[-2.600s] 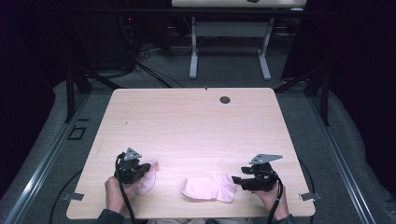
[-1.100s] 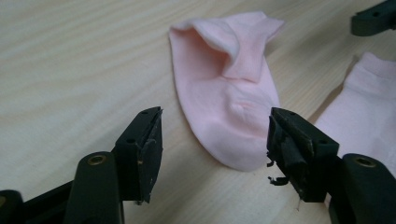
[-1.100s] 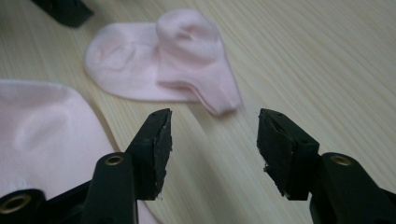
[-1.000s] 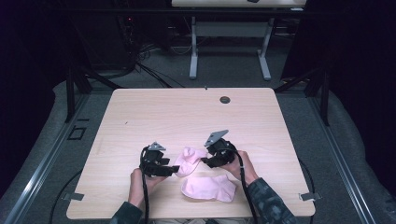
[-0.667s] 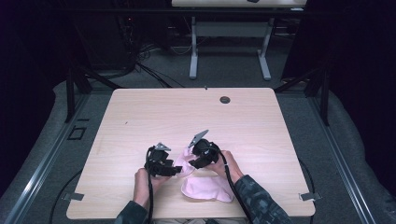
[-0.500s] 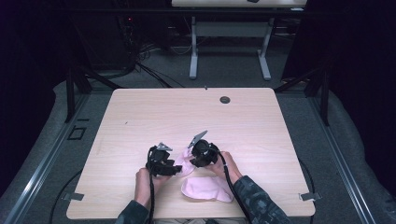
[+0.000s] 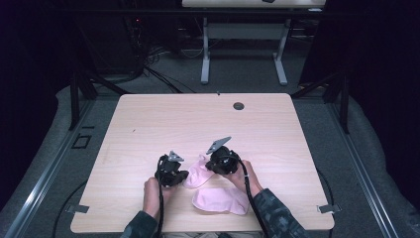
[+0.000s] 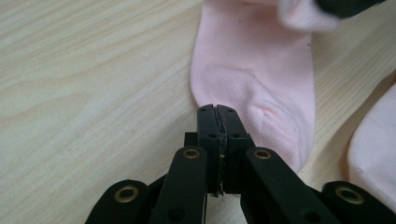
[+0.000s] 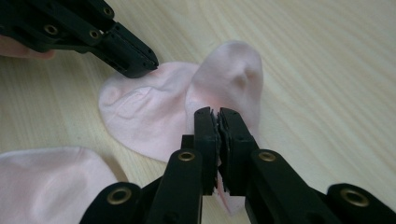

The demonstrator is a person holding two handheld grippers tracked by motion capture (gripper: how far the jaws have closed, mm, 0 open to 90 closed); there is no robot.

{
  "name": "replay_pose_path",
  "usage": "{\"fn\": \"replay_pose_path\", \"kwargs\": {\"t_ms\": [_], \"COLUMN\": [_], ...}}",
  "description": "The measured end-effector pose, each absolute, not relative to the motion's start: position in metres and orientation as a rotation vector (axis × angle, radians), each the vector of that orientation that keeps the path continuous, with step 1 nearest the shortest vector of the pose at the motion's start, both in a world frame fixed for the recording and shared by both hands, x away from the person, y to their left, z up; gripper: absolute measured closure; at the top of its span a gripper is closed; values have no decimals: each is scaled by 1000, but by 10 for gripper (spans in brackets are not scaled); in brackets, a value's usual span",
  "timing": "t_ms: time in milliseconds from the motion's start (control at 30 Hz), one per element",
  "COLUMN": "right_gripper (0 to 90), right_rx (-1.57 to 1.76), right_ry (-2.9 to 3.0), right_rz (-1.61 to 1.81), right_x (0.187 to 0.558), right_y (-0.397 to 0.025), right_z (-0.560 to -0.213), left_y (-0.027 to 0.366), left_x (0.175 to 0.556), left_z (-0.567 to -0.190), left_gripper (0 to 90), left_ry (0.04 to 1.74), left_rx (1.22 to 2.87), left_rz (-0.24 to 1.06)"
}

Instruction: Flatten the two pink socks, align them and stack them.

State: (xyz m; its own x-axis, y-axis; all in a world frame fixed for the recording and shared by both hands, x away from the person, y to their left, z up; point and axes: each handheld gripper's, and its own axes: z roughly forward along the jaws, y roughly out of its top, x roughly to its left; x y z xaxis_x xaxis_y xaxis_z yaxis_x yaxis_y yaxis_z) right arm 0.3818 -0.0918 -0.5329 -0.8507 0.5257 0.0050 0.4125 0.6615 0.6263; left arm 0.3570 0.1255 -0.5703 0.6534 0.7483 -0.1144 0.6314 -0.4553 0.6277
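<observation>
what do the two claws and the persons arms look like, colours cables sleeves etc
Both claws, left claw and right claw, are black, each with two flat, straight jaws on linked bars fixed with brass-coloured rivets. In the high view each carries a grey three-cornered plate on top, and a black cable trails back along the forearm. The right arm wears a dark camouflage-patterned sleeve; the left sleeve looks similar.

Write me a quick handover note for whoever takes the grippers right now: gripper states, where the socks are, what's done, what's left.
Left gripper: shut on one end of the small pink sock, pinning it at the table.
Right gripper: shut on the other end of that sock, lifted and folded over toward the left gripper.
Second pink sock: lies flat near the front edge, beside the first, untouched.
Done: the first sock is gripped at both ends and partly folded.
Left: probably finish the fold, release, then deal with the second sock.
</observation>
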Motion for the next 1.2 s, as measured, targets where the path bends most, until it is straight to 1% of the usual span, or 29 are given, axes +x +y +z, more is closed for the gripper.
{"fn": "replay_pose_path", "kwargs": {"t_ms": [267, 400, 467, 600, 767, 800, 867, 900, 933, 967, 1000, 1033, 1067, 1133, 1200], "right_gripper": [863, 863, 862, 855, 841, 795, 732, 709, 685, 666, 651, 642, 636, 615, 596], "right_rx": [797, 846, 875, 999, 1186, 1214, 1217, 1174, 1144, 1095, 1013, 959, 908, 818, 760], "right_ry": [2640, 2596, 2580, 2563, 2563, 2557, 2554, 2537, 2527, 2520, 2534, 2542, 2545, 2594, 2631], "right_rz": [1005, 1030, 1046, 1067, 1002, 993, 942, 952, 940, 946, 974, 979, 967, 954, 913], "right_x": [376, 375, 375, 377, 381, 381, 381, 378, 376, 373, 369, 367, 365, 365, 368], "right_y": [-130, -147, -154, -168, -181, -183, -188, -190, -192, -194, -195, -195, -193, -185, -178], "right_z": [-514, -511, -510, -516, -536, -541, -547, -546, -544, -541, -536, -533, -531, -531, -535], "left_y": [121, 120, 120, 111, 100, 99, 100, 101, 102, 104, 105, 107, 108, 108, 108], "left_x": [361, 364, 366, 372, 385, 389, 391, 391, 389, 386, 383, 380, 377, 372, 367], "left_z": [-569, -556, -549, -543, -554, -558, -560, -560, -558, -555, -552, -549, -547, -544, -543], "left_gripper": [900, 900, 900, 900, 898, 896, 865, 818, 739, 722, 688, 638, 606, 544, 505], "left_ry": [1027, 999, 988, 953, 942, 945, 946, 949, 953, 943, 944, 936, 932, 916, 901], "left_rx": [2228, 2220, 2211, 2247, 2305, 2310, 2295, 2288, 2274, 2258, 2248, 2241, 2228, 2227, 2216], "left_rz": [258, 333, 339, 339, 324, 328, 315, 324, 317, 323, 340, 336, 335, 343, 323]}}
